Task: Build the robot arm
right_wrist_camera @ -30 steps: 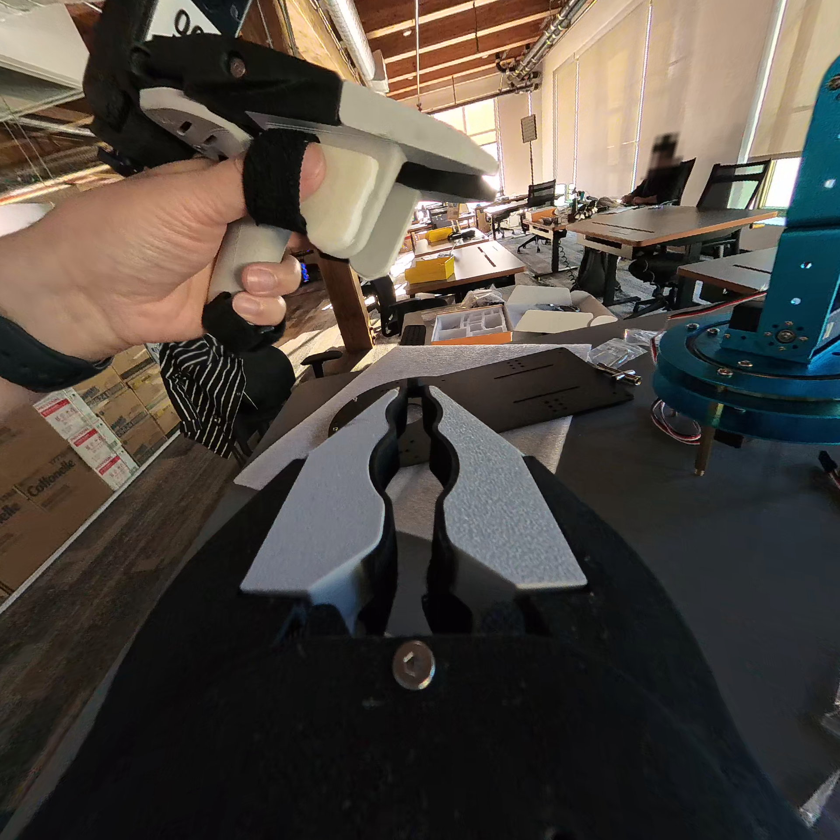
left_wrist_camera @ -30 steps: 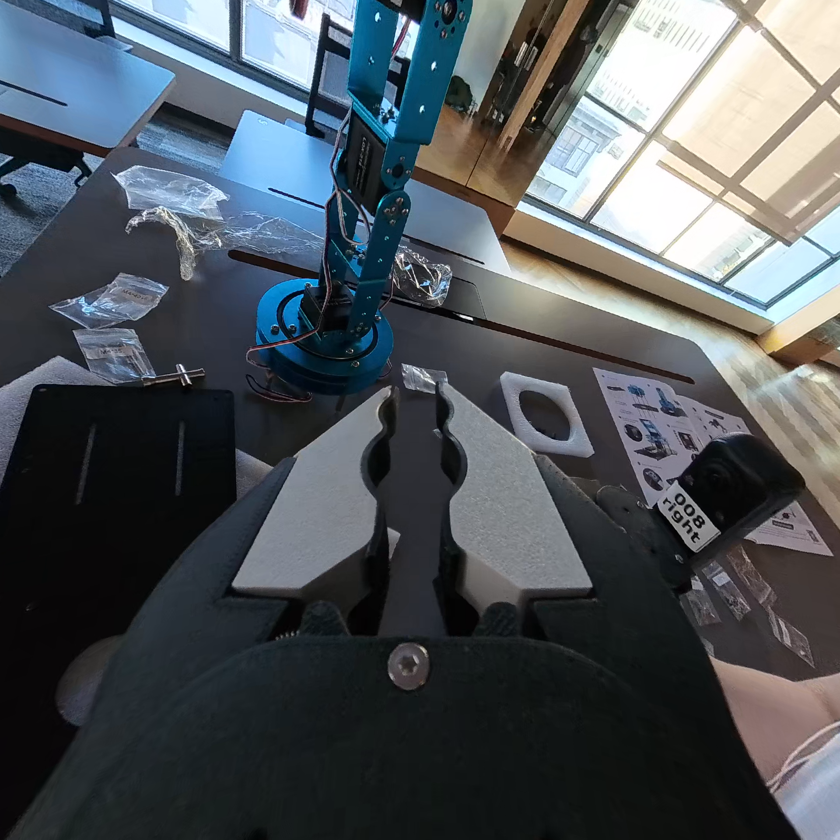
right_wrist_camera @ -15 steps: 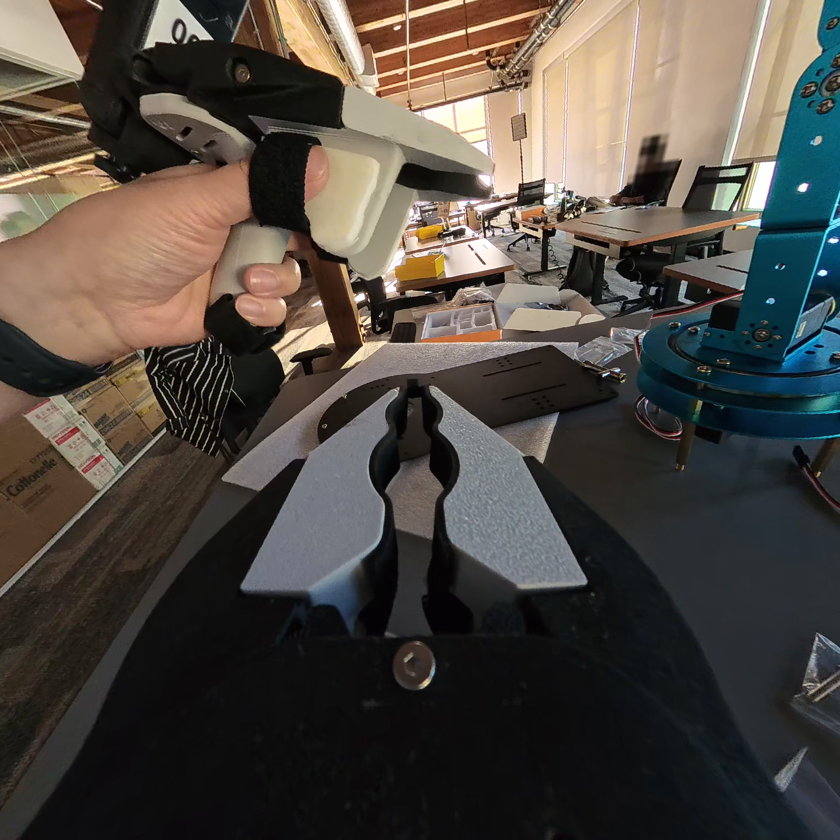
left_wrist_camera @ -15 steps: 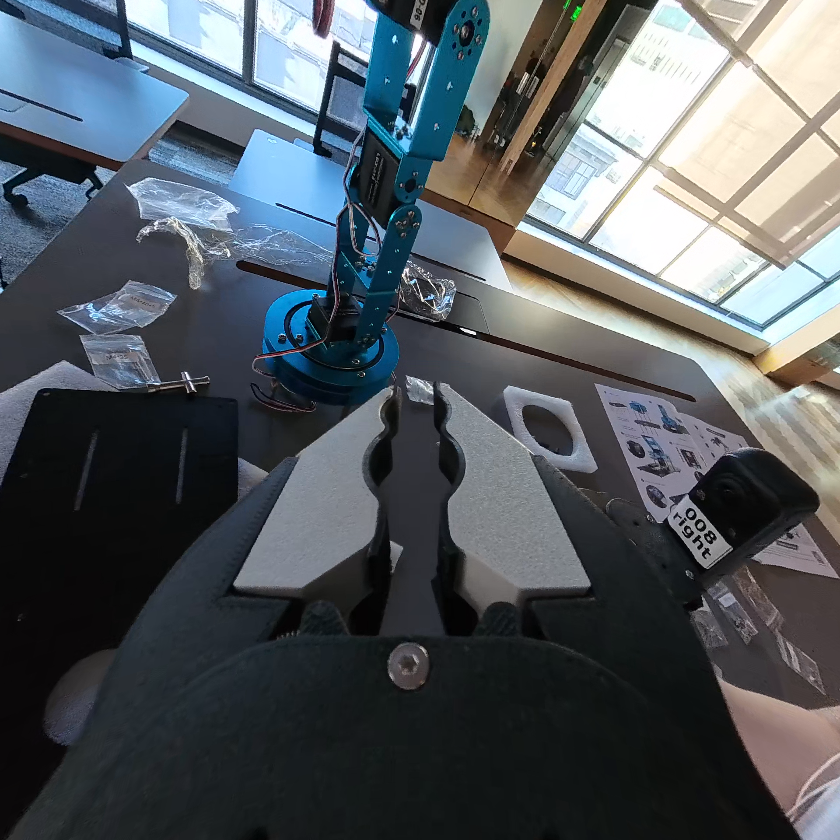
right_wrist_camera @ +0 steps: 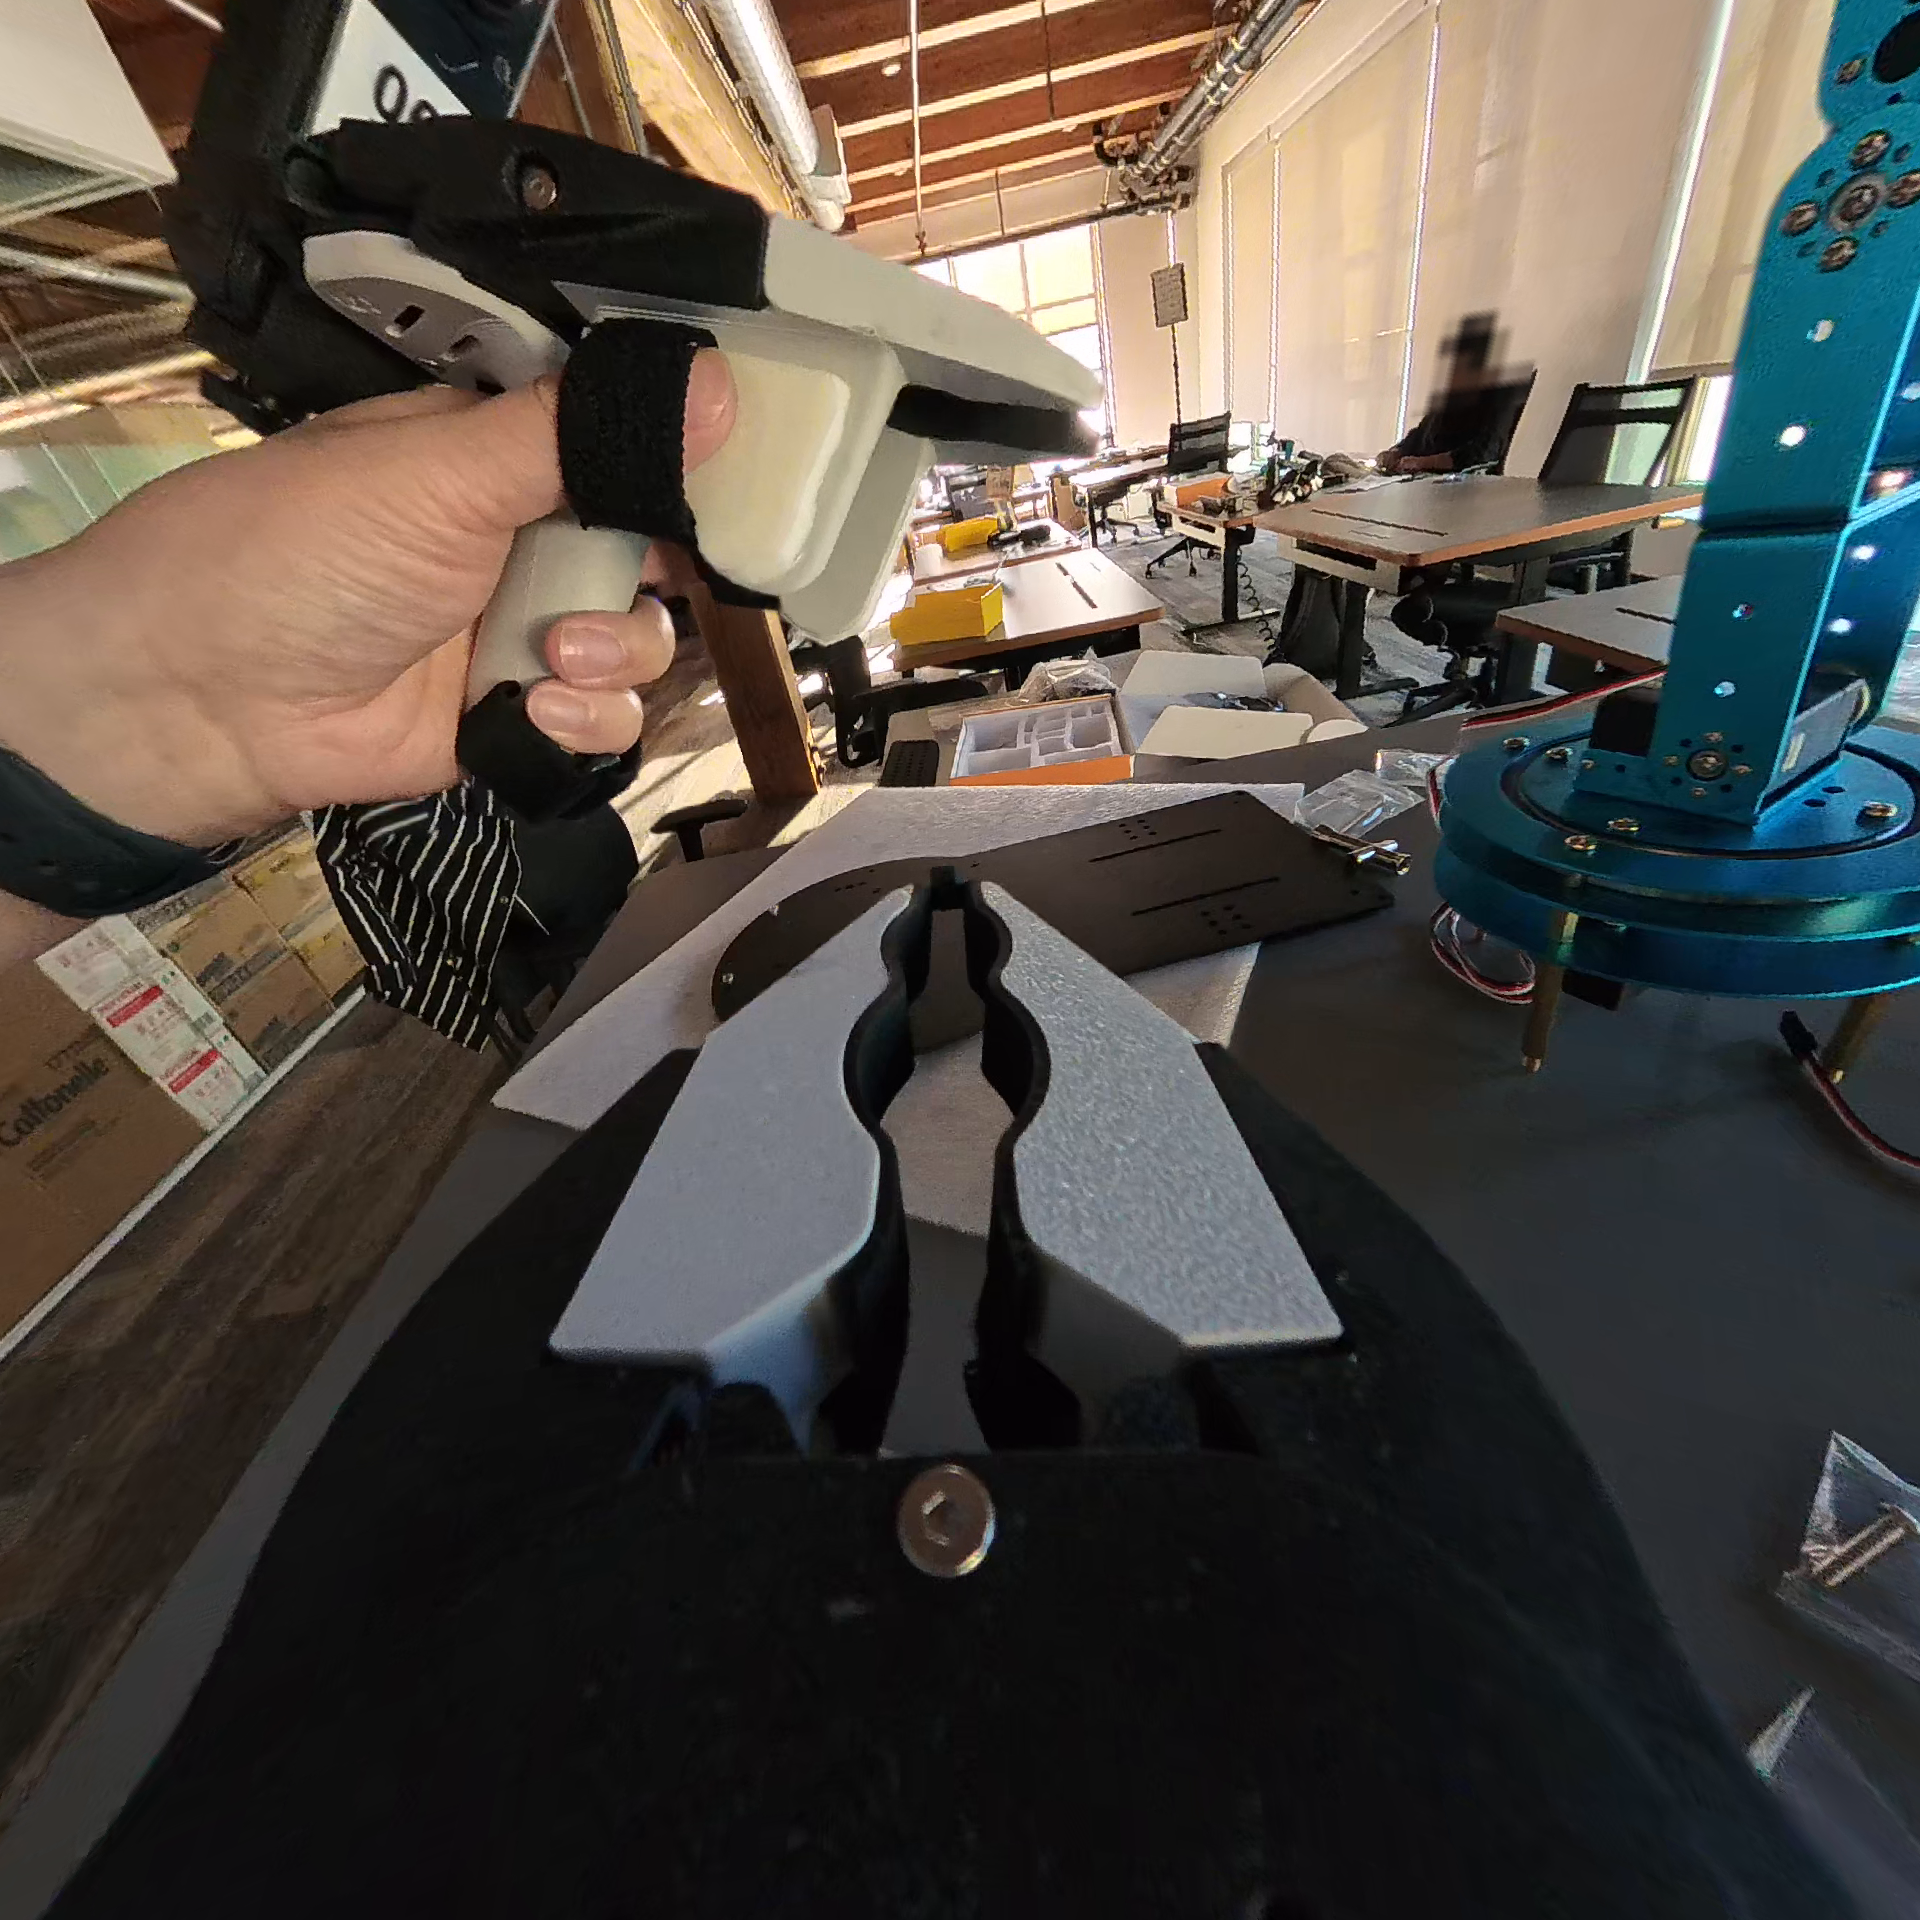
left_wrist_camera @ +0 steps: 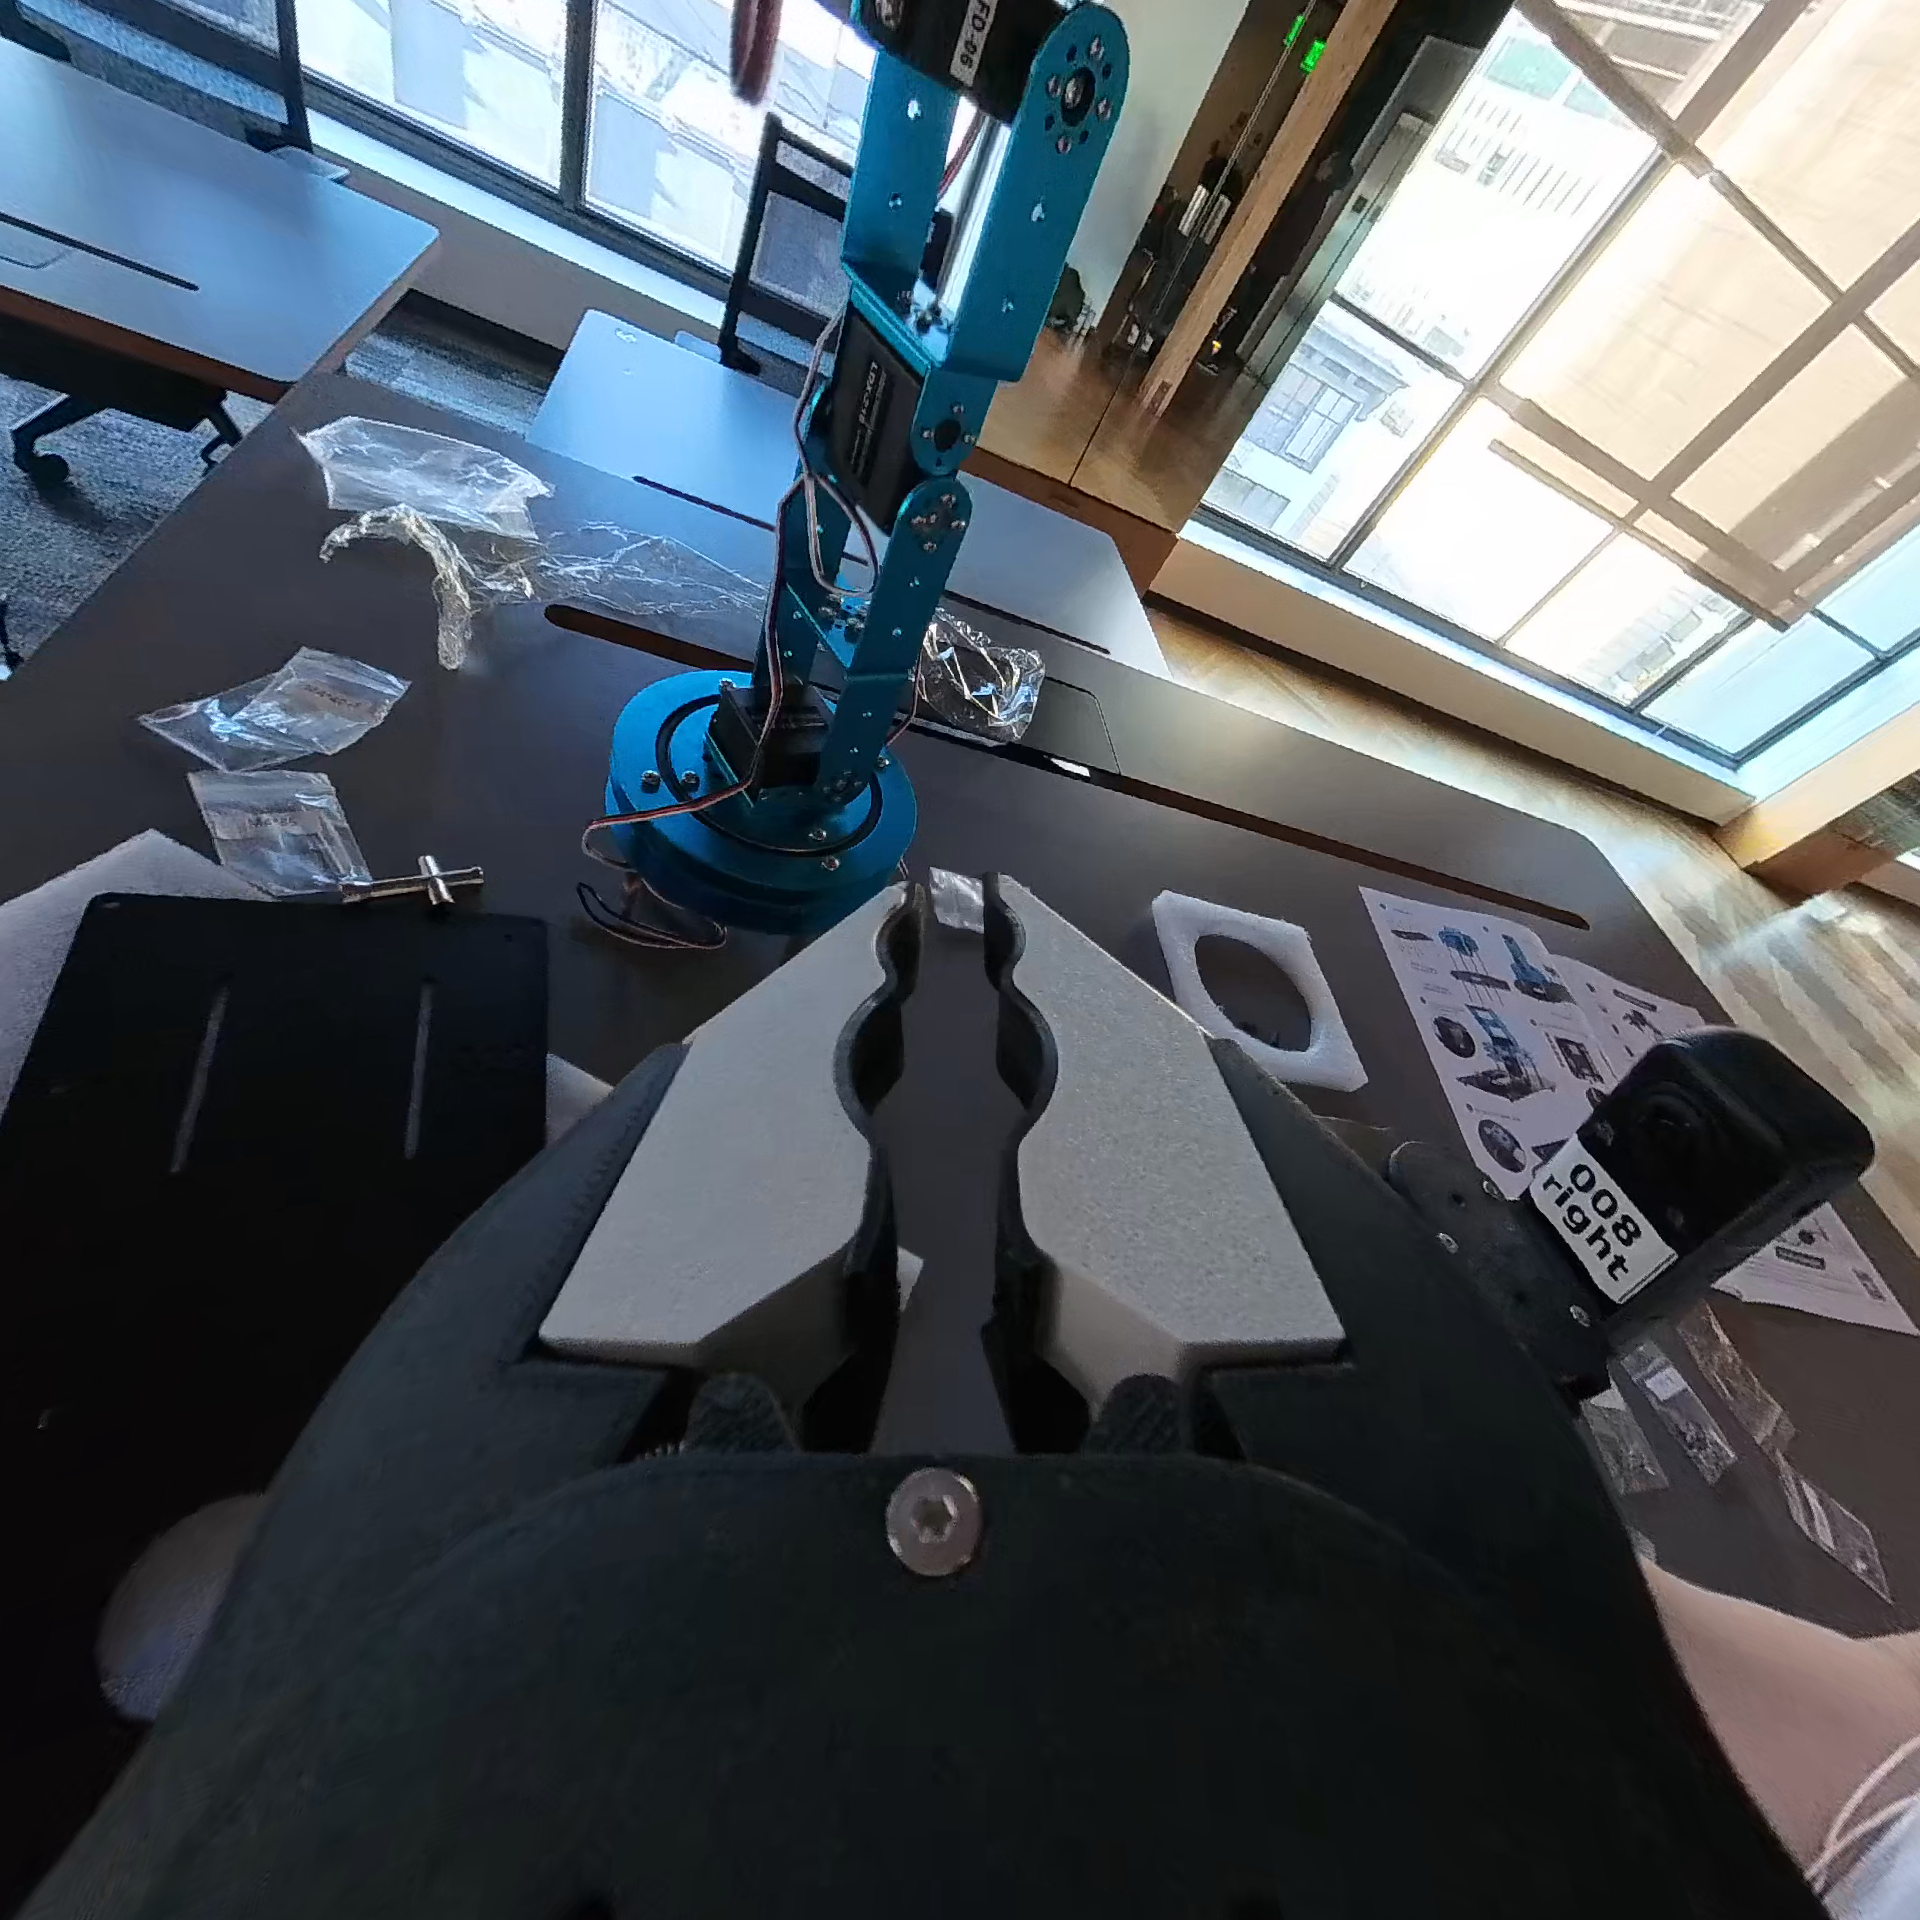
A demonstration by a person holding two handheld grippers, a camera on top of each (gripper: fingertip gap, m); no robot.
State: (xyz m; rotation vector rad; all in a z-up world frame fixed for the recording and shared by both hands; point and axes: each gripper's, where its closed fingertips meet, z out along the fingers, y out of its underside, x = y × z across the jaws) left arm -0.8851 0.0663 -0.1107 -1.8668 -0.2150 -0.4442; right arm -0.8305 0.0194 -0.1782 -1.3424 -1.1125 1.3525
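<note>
Left wrist view showed the left gripper [left_wrist_camera: 951, 904] empty, slightly parted, drawn farther back from the blue arm [left_wrist_camera: 764, 790]; right gripper [right_wrist_camera: 948, 894] nearly closed, empty, above the black plate [right_wrist_camera: 1143, 883].

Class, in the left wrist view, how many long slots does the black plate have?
2, side by side in the black plate: one toward its left, one nearer its middle. The left hand-held gripper covers a corner, so more may be hidden.

Right gripper [right_wrist_camera: 951, 904] nearly closed, empty, above flat black slotted metal plate [right_wrist_camera: 1195, 883] on white foam sheet [right_wrist_camera: 935, 821]. Blue metal robot-arm base [right_wrist_camera: 1683, 883] far right; bare hand [right_wrist_camera: 312, 613] gripping left gripper [right_wrist_camera: 1049, 405] upper left.
</note>
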